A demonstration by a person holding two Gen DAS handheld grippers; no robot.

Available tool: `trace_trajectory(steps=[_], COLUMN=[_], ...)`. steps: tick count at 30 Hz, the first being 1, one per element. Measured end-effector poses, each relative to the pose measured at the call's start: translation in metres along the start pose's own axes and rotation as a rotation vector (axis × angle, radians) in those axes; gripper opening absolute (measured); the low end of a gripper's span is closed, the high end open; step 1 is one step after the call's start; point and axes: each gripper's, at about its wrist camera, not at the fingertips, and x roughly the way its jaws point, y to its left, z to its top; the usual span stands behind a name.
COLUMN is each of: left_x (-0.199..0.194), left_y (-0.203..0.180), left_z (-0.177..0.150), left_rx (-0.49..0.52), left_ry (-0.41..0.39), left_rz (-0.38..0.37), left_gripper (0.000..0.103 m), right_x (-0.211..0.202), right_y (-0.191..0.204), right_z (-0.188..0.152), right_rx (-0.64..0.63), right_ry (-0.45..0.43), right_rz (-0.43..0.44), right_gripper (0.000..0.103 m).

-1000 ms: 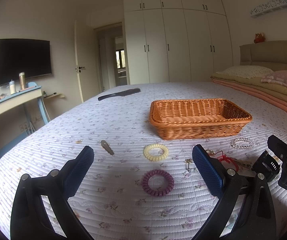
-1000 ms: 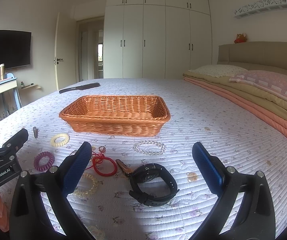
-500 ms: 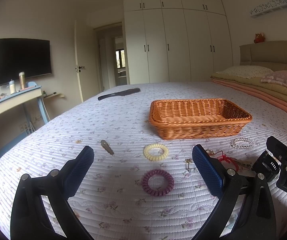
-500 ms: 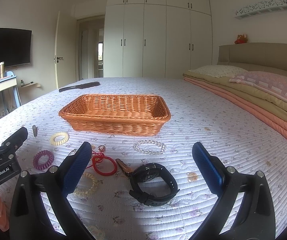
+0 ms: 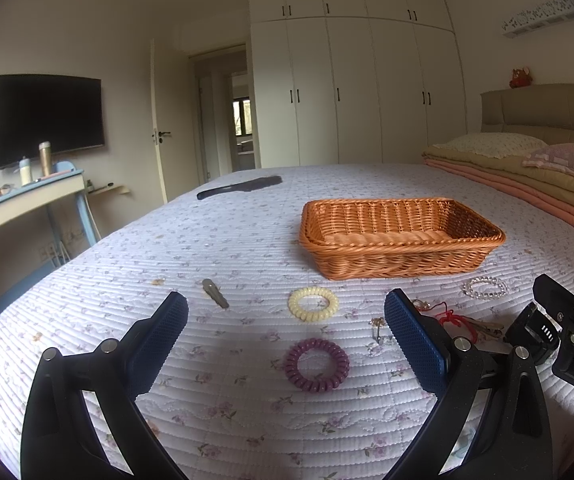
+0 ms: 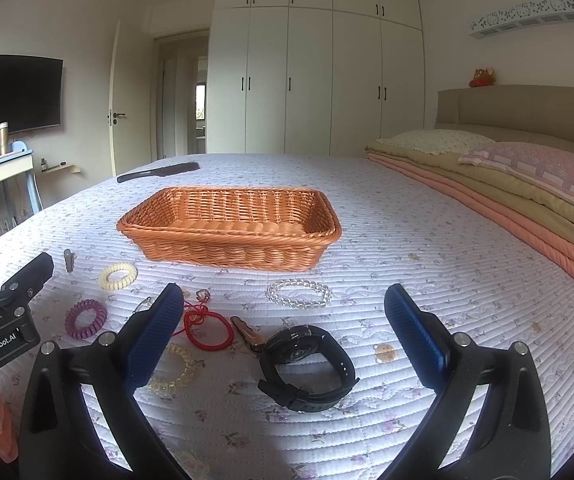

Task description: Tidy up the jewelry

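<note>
An empty orange wicker basket [image 5: 401, 258] [image 6: 231, 248] sits on the quilted bed. In front of it lie a cream coil hair tie [image 5: 313, 303] [image 6: 117, 275], a purple coil hair tie [image 5: 316, 365] [image 6: 86, 319], a clear bead bracelet [image 6: 299, 293] [image 5: 484, 287], a red cord bracelet [image 6: 207, 328], a yellow clear coil tie [image 6: 175, 372], a black watch [image 6: 307, 368] and a hair clip [image 5: 215, 293]. My left gripper [image 5: 285, 344] is open above the purple tie. My right gripper [image 6: 285, 340] is open above the watch.
A black comb [image 5: 239, 187] lies far behind the basket. Folded blankets and pillows [image 6: 507, 184] line the right side. A desk with bottles [image 5: 27, 196] stands left of the bed. Small earrings [image 5: 379, 330] and charms [image 6: 385, 354] lie on the quilt.
The right gripper has moved slightly nearer the bed items; the view shifted a little. The left gripper has hardly moved. Both stay open.
</note>
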Motion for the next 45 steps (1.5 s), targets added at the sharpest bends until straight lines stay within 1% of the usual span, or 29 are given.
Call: trace_trajectory(steps=[2,4,6,7,9,11,12,13,14,15,17,18,20,21,23,27,29,30,32,33,34,35,36,37,38,43,44,45], left_x=[0.002,0.008,0.017,0.022,0.031,0.039,0.043,0.046,0.049,0.053,0.061,0.065,0.072,0.075,0.081,0.091,0.097,0.101,0.108,0.109,0.110,0.111,0.112,0.112,0.111,0.105,0.103,0.100], left_y=[0.007,0.019,0.036,0.045,0.061,0.074,0.081,0.088,0.091,0.095,0.094,0.090,0.077,0.072,0.063,0.054,0.050,0.048,0.042,0.039,0.037,0.036,0.034,0.033,0.032,0.027,0.027,0.028], left_z=[0.000,0.002,0.003,0.004,0.004,0.003,0.002,0.000,-0.001,-0.002,-0.004,-0.006,-0.011,-0.014,-0.019,-0.019,-0.017,-0.017,-0.018,-0.018,-0.018,-0.017,-0.018,-0.019,-0.020,-0.020,-0.019,-0.017], left_rx=[-0.030,-0.078,-0.137,-0.158,-0.188,-0.213,-0.235,-0.257,-0.274,-0.291,-0.297,-0.288,-0.259,-0.246,-0.228,-0.191,-0.178,-0.169,-0.141,-0.126,-0.115,-0.105,-0.092,-0.075,-0.057,-0.014,-0.014,-0.016], left_ry=[0.014,0.053,0.121,0.160,0.220,0.275,0.304,0.324,0.336,0.352,0.404,0.429,0.469,0.489,0.523,0.568,0.591,0.607,0.626,0.629,0.629,0.630,0.630,0.627,0.623,0.586,0.573,0.557], left_rz=[-0.011,-0.046,-0.117,-0.158,-0.204,-0.235,-0.251,-0.275,-0.293,-0.308,-0.328,-0.341,-0.363,-0.366,-0.369,-0.371,-0.389,-0.394,-0.379,-0.369,-0.361,-0.350,-0.336,-0.316,-0.297,-0.268,-0.269,-0.274], left_gripper=[0.096,0.096,0.095,0.095,0.091,0.079,0.076,0.070,0.063,0.061,0.049,0.047,0.044,0.043,0.036,0.035,0.035,0.035,0.033,0.032,0.031,0.027,0.025,0.016,0.010,0.008,0.008,0.008], right_x=[-0.001,-0.001,0.001,0.002,0.004,0.005,0.005,0.005,0.006,0.006,0.009,0.010,0.014,0.016,0.023,0.041,0.054,0.061,0.074,0.081,0.084,0.087,0.087,0.086,0.086,0.080,0.078,0.076], right_y=[-0.003,-0.008,-0.013,-0.016,-0.022,-0.029,-0.035,-0.039,-0.044,-0.049,-0.058,-0.062,-0.064,-0.065,-0.066,-0.066,-0.068,-0.068,-0.068,-0.066,-0.065,-0.063,-0.062,-0.060,-0.059,-0.061,-0.060,-0.059], right_z=[0.001,0.003,0.004,0.004,0.004,0.003,0.002,0.001,-0.001,-0.003,-0.008,-0.010,-0.014,-0.016,-0.019,-0.016,-0.013,-0.013,-0.014,-0.016,-0.018,-0.020,-0.020,-0.019,-0.019,-0.018,-0.017,-0.015], right_rx=[0.009,0.024,0.033,0.036,0.037,0.045,0.053,0.060,0.067,0.076,0.091,0.092,0.090,0.089,0.096,0.110,0.105,0.103,0.102,0.093,0.087,0.083,0.076,0.066,0.058,0.063,0.055,0.047], right_ry=[0.000,0.015,0.041,0.064,0.110,0.149,0.172,0.188,0.206,0.225,0.275,0.300,0.335,0.353,0.393,0.459,0.485,0.503,0.547,0.571,0.584,0.594,0.594,0.589,0.583,0.554,0.534,0.522], right_rz=[0.001,0.004,0.004,0.008,0.020,0.035,0.047,0.054,0.064,0.077,0.108,0.116,0.128,0.135,0.164,0.173,0.149,0.147,0.160,0.157,0.159,0.166,0.163,0.156,0.151,0.153,0.145,0.138], right_gripper=[0.096,0.095,0.091,0.086,0.081,0.072,0.070,0.065,0.062,0.060,0.050,0.047,0.038,0.037,0.037,0.037,0.037,0.036,0.026,0.023,0.018,0.017,0.017,0.015,0.014,0.013,0.012,0.009])
